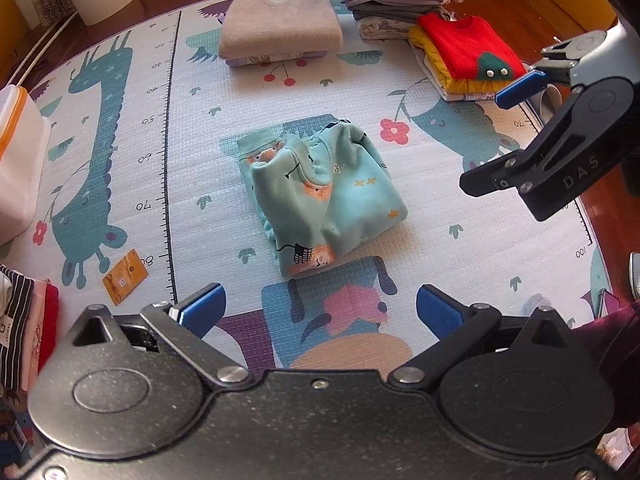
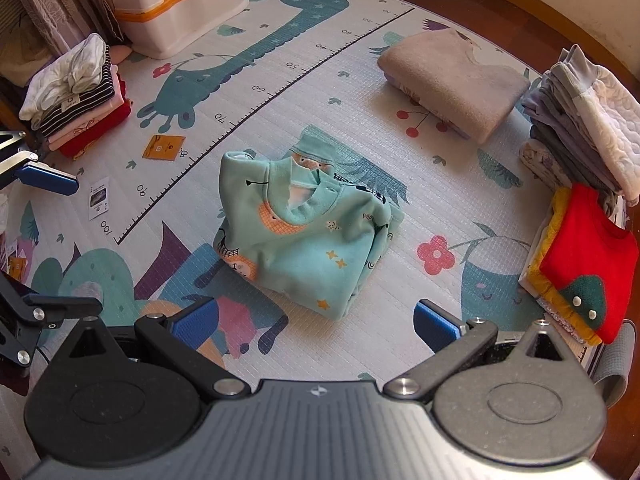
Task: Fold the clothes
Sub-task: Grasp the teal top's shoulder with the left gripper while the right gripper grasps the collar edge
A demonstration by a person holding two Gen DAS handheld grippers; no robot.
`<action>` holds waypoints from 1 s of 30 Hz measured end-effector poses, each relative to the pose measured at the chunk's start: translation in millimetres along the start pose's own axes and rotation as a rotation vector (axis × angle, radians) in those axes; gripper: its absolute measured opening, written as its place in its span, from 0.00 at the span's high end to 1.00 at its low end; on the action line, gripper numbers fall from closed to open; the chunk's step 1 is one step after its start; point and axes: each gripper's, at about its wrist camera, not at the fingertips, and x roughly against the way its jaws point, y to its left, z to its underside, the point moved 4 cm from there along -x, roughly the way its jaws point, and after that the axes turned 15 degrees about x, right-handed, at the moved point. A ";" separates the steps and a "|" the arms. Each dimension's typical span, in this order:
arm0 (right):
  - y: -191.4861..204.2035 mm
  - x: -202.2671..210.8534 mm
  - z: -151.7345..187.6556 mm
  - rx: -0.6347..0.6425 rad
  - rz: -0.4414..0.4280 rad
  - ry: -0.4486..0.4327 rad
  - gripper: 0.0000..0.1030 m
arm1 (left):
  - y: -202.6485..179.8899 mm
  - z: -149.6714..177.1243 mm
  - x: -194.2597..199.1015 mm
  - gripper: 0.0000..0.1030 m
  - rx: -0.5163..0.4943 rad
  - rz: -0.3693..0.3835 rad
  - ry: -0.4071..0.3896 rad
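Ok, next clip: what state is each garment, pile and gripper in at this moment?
Teal top: folded loosely, lumpy, on the mat, untouched.
Beige sweater: folded flat.
Red sweater: folded, topping a pile.
Grey pile: stacked, folded.
Striped pile: stacked, top piece crumpled.
Left gripper: open, empty.
Right gripper: open, empty.

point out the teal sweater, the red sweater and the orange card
teal sweater (image 2: 308,248), right wrist view, front panel below the collar
red sweater (image 2: 588,256), right wrist view, middle of its chest
orange card (image 1: 125,277), left wrist view, centre of its face
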 end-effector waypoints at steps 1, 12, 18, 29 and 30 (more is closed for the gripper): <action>-0.4 -3.5 -1.4 0.027 -0.003 0.002 0.00 | 1.1 -2.5 -1.0 0.00 -0.036 -0.005 -0.009; -33.7 -61.8 -15.3 0.181 -0.047 0.072 0.00 | 25.1 -52.6 -32.8 0.00 -0.338 0.008 0.061; -65.0 -93.2 -13.6 0.210 -0.052 0.032 0.01 | 16.2 -69.4 -52.1 0.01 -0.441 0.065 0.026; -84.1 -138.8 -48.3 0.354 -0.100 -0.099 0.14 | 32.2 -102.3 -107.1 0.10 -0.451 0.190 0.032; -84.5 -143.2 -49.9 0.362 -0.106 -0.104 0.14 | 33.6 -102.8 -112.2 0.10 -0.448 0.201 0.041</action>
